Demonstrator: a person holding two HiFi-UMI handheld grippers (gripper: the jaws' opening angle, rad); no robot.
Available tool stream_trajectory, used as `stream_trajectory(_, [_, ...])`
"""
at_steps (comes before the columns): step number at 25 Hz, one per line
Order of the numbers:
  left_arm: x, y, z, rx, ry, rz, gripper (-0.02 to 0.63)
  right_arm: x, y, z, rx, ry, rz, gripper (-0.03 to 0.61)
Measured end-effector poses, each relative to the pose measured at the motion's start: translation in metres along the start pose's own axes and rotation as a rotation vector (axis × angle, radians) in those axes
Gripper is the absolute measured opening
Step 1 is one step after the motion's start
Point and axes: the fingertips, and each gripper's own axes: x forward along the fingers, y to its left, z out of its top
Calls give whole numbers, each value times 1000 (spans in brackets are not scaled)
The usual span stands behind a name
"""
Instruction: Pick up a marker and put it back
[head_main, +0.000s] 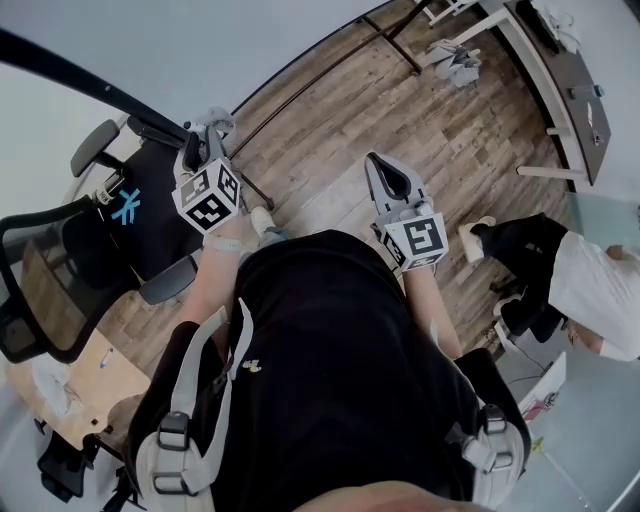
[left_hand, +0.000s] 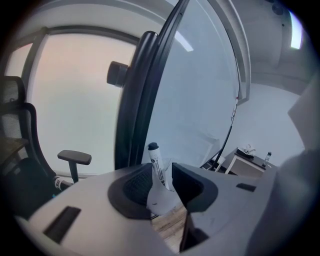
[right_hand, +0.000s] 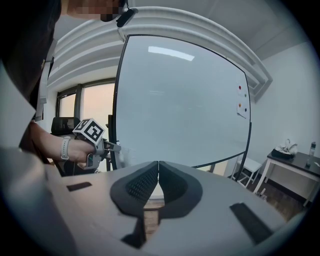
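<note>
the left gripper (left_hand: 162, 175) is released: its jaws stand apart, with a white marker (left_hand: 155, 161) with a dark cap between them. the marker stands nearly upright in a clear holder (left_hand: 162, 199) beside the dark edge of the whiteboard (right_hand: 185, 100). the right gripper (right_hand: 159, 172) is clenched on nothing, well apart from the left one.

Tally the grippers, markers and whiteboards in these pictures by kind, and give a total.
Grippers: 2 (left gripper, right gripper)
marker: 1
whiteboard: 1
Total: 4
</note>
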Motion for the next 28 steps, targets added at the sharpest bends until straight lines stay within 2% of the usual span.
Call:
stream_trajectory(7, [-2, 6, 5, 22, -15, 40, 114, -1, 0, -3, 9, -1, -2, 15])
stream_trajectory(16, [-1, -1, 10, 54, -29, 32, 114, -2, -1, -3, 13, -2, 1, 15])
stream_trajectory(28, [15, -3, 17, 18, -18, 39, 109, -1, -8, -3, 28, -7, -18, 15])
